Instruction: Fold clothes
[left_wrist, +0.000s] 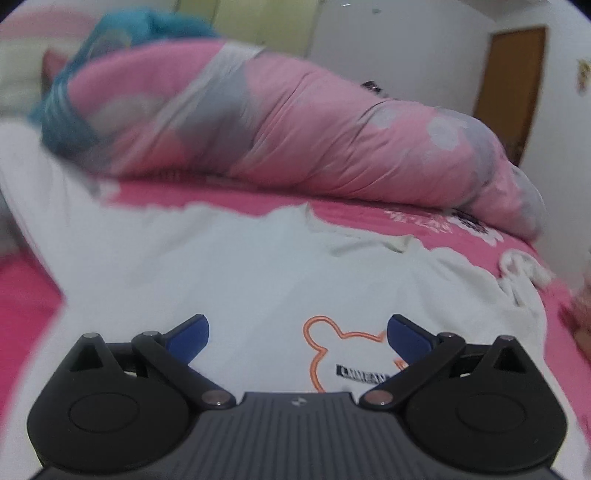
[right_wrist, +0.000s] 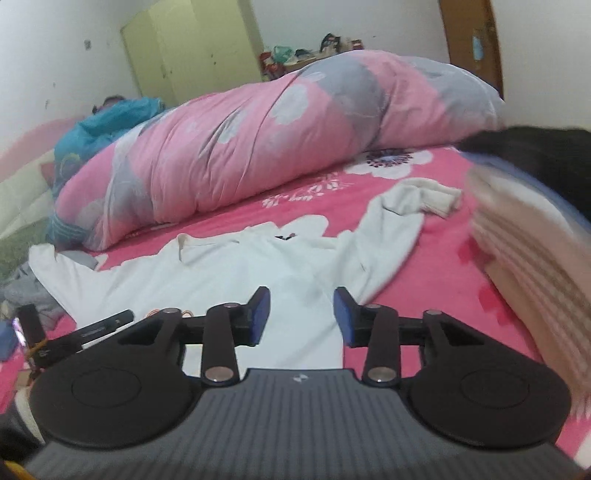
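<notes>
A white sweatshirt lies front up on the pink bed sheet, with an orange bear outline on its chest. My left gripper hovers over the chest, jaws wide open and nothing between the blue pads. In the right wrist view the same sweatshirt spreads below my right gripper, which stands partly open and holds nothing. One sleeve runs to the upper right and ends crumpled. The other sleeve stretches out to the left.
A rolled pink and grey flowered duvet lies along the far side of the bed, with blue cloth at its left end. Blurred striped pale fabric and something dark fill the right. A black device shows at left.
</notes>
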